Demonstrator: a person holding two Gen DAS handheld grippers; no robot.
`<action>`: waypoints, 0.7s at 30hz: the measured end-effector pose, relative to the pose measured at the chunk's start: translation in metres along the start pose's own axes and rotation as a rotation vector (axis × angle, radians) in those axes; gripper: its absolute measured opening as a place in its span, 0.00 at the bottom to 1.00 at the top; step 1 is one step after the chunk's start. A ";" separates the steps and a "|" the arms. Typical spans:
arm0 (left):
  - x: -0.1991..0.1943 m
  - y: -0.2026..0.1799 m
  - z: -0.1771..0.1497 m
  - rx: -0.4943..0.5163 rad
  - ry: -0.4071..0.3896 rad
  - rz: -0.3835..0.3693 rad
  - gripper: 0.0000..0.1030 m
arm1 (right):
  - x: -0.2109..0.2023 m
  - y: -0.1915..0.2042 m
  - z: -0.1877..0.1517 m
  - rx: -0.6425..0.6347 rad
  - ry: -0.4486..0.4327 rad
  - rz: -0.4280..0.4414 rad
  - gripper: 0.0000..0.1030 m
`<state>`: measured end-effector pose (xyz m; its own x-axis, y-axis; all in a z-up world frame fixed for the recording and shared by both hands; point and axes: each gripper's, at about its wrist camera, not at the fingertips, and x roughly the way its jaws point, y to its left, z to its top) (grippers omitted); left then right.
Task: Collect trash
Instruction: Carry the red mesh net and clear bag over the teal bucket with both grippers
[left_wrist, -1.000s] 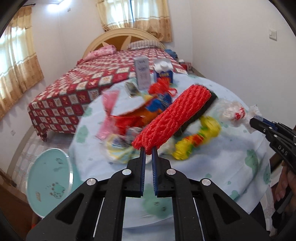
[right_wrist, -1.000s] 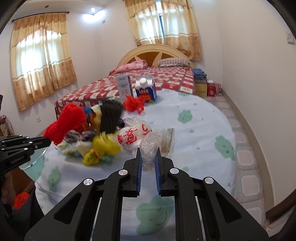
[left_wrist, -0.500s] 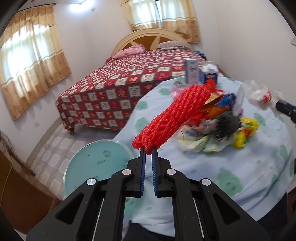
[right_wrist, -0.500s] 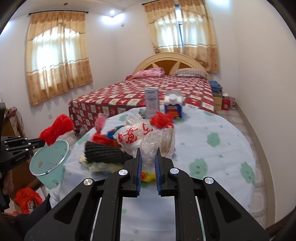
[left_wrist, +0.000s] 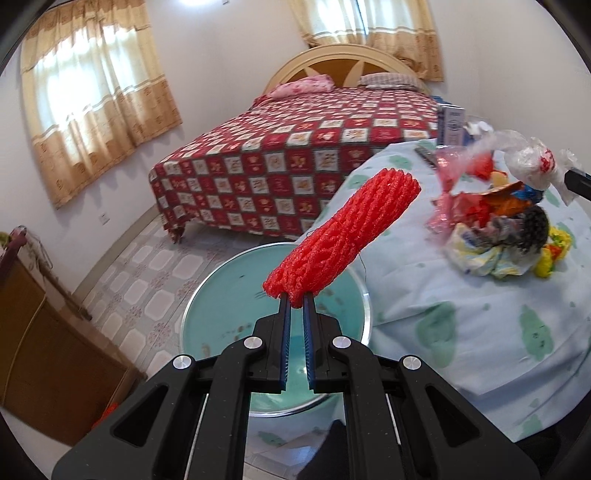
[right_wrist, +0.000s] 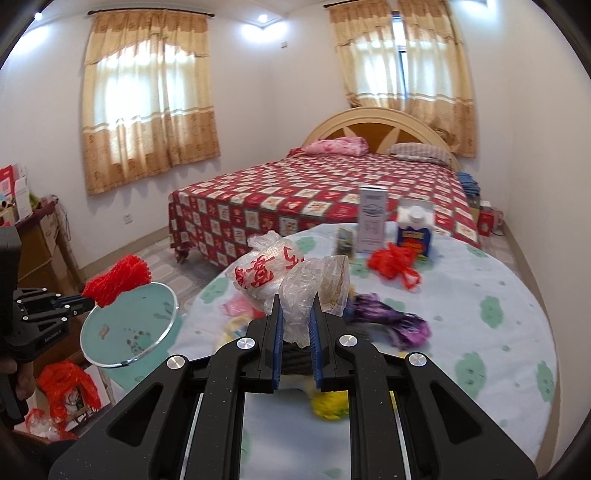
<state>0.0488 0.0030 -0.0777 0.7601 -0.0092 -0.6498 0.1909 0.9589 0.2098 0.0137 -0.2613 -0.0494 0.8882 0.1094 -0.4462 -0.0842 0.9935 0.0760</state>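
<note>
A home bedroom. At twelve o'clock stands a bed (right_wrist: 321, 192) under a red checked spread, pillows (right_wrist: 336, 146) against its arched headboard (right_wrist: 380, 125). Beige curtains (right_wrist: 147, 110) cover windows at ten and one o'clock. Tiled floor (left_wrist: 147, 266); a round table (right_wrist: 498, 295) in cloud-print cloth stands nearest.

left wrist view: rides close behind its fingers, tilted down over the teal bin (left_wrist: 221, 291) beside the table (left_wrist: 480, 332) | right wrist view: over the table, facing the bed (right_wrist: 314, 192) | shared: bin, table edge, bed, curtained window
</note>
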 end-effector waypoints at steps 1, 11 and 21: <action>0.002 0.004 -0.001 -0.004 0.006 0.007 0.07 | 0.003 0.005 0.001 -0.006 0.002 0.004 0.13; 0.011 0.032 -0.011 -0.031 0.022 0.058 0.07 | 0.031 0.039 0.010 -0.043 0.022 0.063 0.13; 0.017 0.058 -0.017 -0.068 0.042 0.113 0.07 | 0.055 0.077 0.018 -0.097 0.038 0.137 0.13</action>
<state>0.0624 0.0633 -0.0890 0.7477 0.1109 -0.6547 0.0616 0.9701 0.2347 0.0644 -0.1795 -0.0520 0.8478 0.2432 -0.4712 -0.2482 0.9673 0.0527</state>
